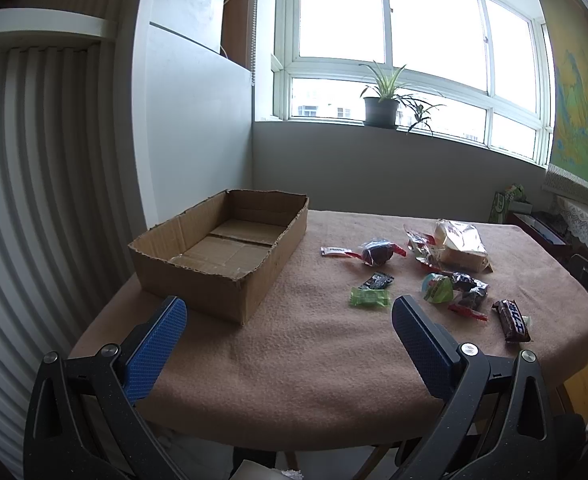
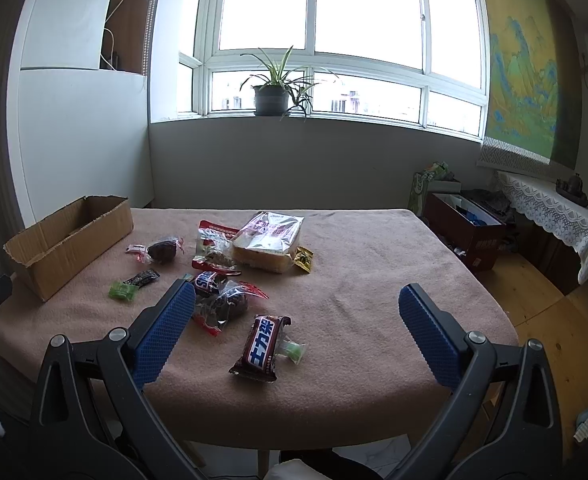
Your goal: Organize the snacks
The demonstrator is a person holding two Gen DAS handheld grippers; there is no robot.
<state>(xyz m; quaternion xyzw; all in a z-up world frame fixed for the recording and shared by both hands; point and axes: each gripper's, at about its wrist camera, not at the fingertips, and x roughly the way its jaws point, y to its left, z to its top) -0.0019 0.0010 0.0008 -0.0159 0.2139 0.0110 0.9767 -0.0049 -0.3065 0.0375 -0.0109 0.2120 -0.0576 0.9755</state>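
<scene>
An open, empty cardboard box point(image 1: 221, 248) sits at the table's far left; it also shows in the right wrist view point(image 2: 65, 240). Several wrapped snacks lie scattered on the pink table cloth point(image 1: 294, 352): a green candy point(image 1: 369, 298), a dark wrapped ball point(image 1: 378, 254), a bread pack point(image 1: 460, 246) and a brown chocolate bar point(image 1: 512, 320). In the right wrist view the chocolate bar point(image 2: 262, 343) lies just ahead, the bread pack point(image 2: 269, 240) farther back. My left gripper point(image 1: 289, 312) is open and empty near the box. My right gripper point(image 2: 297, 300) is open and empty above the table's near edge.
A potted plant point(image 2: 271, 98) stands on the window sill behind the table. A dark box point(image 2: 466, 232) and a lace-covered side table point(image 2: 550, 212) stand on the wooden floor at the right. The table's near edge point(image 2: 294, 436) is just below my right gripper.
</scene>
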